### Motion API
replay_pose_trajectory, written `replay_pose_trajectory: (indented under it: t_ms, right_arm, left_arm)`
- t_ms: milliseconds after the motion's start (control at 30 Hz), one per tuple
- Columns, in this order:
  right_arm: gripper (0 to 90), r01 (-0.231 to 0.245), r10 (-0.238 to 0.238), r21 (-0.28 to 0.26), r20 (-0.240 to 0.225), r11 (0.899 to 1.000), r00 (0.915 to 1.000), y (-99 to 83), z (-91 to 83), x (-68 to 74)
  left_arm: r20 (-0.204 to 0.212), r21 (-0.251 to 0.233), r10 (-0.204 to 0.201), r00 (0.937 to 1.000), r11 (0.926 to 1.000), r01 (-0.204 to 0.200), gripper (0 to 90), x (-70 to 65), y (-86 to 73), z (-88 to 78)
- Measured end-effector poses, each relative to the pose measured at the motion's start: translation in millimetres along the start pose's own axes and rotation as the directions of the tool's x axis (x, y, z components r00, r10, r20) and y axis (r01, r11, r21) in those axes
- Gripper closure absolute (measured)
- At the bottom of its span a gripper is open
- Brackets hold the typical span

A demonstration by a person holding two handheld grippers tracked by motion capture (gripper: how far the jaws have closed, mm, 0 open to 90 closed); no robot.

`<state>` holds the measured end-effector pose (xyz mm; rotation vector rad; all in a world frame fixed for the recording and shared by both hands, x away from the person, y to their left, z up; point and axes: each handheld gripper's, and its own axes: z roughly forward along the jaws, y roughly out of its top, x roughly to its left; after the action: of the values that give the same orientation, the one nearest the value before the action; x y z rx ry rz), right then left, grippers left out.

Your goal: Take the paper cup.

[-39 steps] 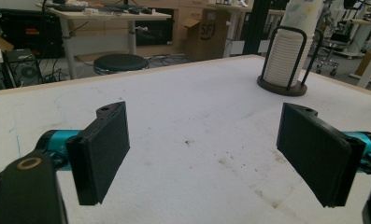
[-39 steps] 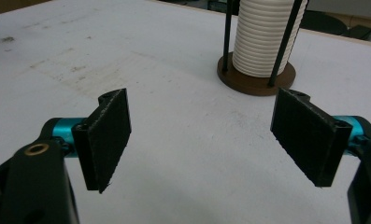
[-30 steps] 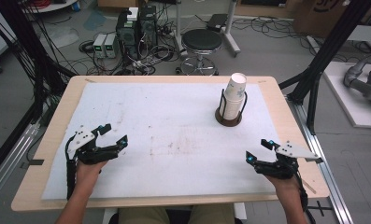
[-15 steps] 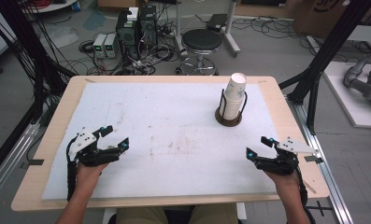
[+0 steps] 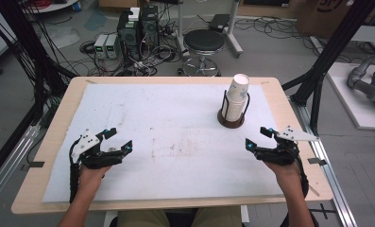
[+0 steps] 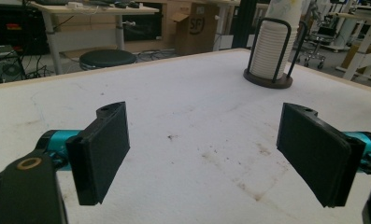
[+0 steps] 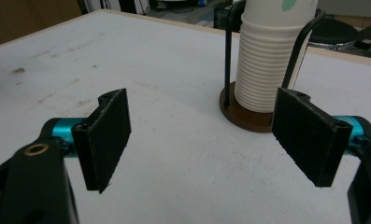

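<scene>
A stack of white paper cups [image 5: 237,97] stands upright in a black wire holder on a round brown base [image 5: 231,121], at the table's far right. My right gripper [image 5: 256,138] hovers in front of it, open, its jaws wide with nothing between them. In the right gripper view the cup stack [image 7: 272,56] rises close ahead, between and beyond the two black pads [image 7: 109,135]. My left gripper [image 5: 120,138] rests open at the near left, jaws empty. In the left gripper view the cup holder [image 6: 270,51] stands far off at the upper right.
A white sheet [image 5: 175,137] covers the wooden table [image 5: 48,137]. Beyond the far edge stand a black stool [image 5: 204,42], computer boxes [image 5: 137,28] and loose cables on the floor. A black frame post [image 5: 327,61] rises at the right.
My right gripper has moved up and toward the cup holder, a short way forward across the sheet. The left gripper has stayed where it was.
</scene>
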<state>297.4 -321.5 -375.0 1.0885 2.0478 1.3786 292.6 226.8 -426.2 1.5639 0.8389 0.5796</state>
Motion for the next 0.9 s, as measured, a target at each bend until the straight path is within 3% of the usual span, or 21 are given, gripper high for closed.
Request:
replay_pose_trajectory:
  t_ms: [500, 900]
  right_arm:
    - [20.6, 0.029, -0.029, 0.012, -0.019, 1.0, 0.9994, 56.1, 24.3, -10.0]
    - [20.6, 0.028, -0.029, 0.039, 0.029, 0.999, 0.9992, 95.7, 49.6, -28.9]
  left_arm:
    - [0.011, -0.003, -0.007, 0.9999, 1.0, 0.007, 17.1, 0.3, -0.2, -0.1]
    - [0.02, -0.001, -0.015, 0.9997, 0.9999, 0.015, 17.1, 1.3, -0.9, 0.8]
